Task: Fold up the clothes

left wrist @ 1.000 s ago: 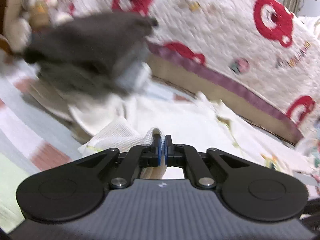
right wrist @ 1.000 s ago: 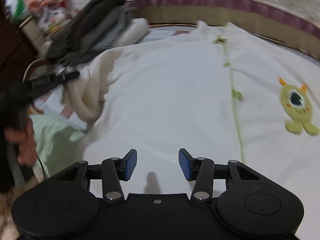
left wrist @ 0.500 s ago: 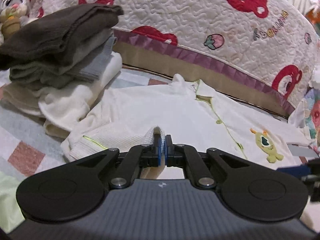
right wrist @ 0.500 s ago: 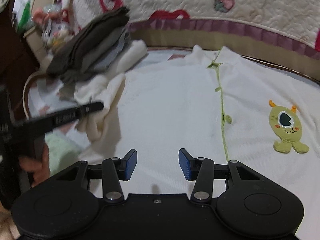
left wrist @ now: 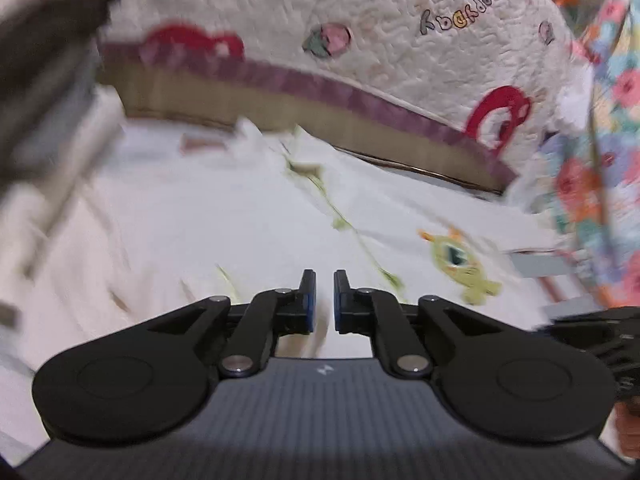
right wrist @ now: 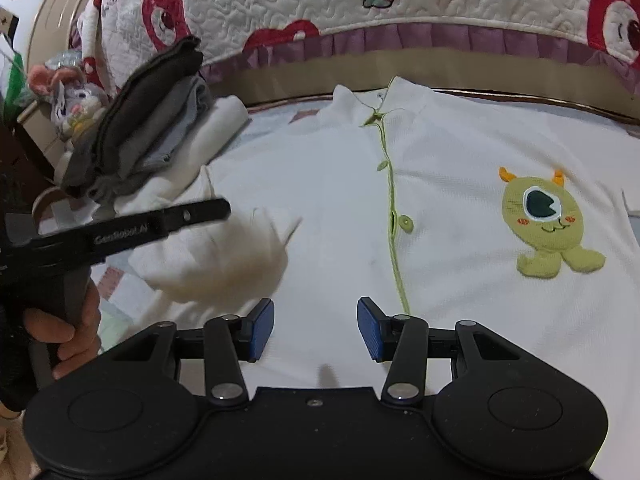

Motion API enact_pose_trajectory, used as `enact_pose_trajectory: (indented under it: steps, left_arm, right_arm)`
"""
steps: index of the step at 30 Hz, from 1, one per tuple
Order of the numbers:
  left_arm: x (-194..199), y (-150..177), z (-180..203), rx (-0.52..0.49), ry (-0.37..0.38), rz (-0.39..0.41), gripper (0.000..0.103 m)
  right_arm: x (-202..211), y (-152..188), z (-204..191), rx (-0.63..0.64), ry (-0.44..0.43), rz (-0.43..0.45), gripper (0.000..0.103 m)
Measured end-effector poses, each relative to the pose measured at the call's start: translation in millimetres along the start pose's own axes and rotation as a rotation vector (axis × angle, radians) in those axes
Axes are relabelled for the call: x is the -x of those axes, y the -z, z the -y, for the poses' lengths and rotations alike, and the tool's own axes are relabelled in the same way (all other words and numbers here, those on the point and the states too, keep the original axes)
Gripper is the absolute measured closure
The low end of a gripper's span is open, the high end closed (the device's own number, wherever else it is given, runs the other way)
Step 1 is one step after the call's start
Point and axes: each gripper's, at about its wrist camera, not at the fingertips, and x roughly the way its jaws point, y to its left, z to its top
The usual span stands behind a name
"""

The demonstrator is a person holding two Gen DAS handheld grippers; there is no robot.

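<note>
A white polo shirt (right wrist: 328,184) lies spread front up on the bed, with a green placket (right wrist: 390,200) and a green one-eyed monster patch (right wrist: 548,224). My left gripper (left wrist: 325,292) hovers over the shirt; its jaws are opening, a narrow gap shows and nothing is between them. In the right wrist view its fingers (right wrist: 188,216) reach in from the left, and the shirt's left sleeve (right wrist: 224,256) shows blurred just under them, folded in over the body. My right gripper (right wrist: 316,328) stands open and empty above the shirt's lower part.
A stack of folded clothes (right wrist: 148,120), dark on top, sits left of the shirt. A quilt with red bears (right wrist: 400,0) rises along the far edge. A plush toy (right wrist: 72,96) is at the far left, and floral fabric (left wrist: 608,120) hangs on the right.
My left gripper, shut on the sleeve cuff before, has swung right over the shirt, parted its jaws and let the sleeve go. The right gripper shifted slightly and stayed open.
</note>
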Motion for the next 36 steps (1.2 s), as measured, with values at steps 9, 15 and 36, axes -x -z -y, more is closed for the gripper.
enact_pose_trajectory:
  steps: [9, 15, 36]
  left_arm:
    - [23.5, -8.3, -43.1, -0.178, -0.196, -0.112, 0.075]
    - [0.6, -11.3, -94.3, 0.0, -0.268, -0.166, 0.076]
    - [-12.3, -2.7, -130.6, 0.067, -0.242, -0.075, 0.073]
  right_arm:
    - [-15.8, -14.7, -40.5, 0.258, -0.131, -0.128, 0.052]
    - [-43.5, -28.4, -74.0, 0.541, -0.111, -0.165, 0.049]
    - [-114.0, -49.5, -80.1, 0.546, -0.034, -0.213, 0.093]
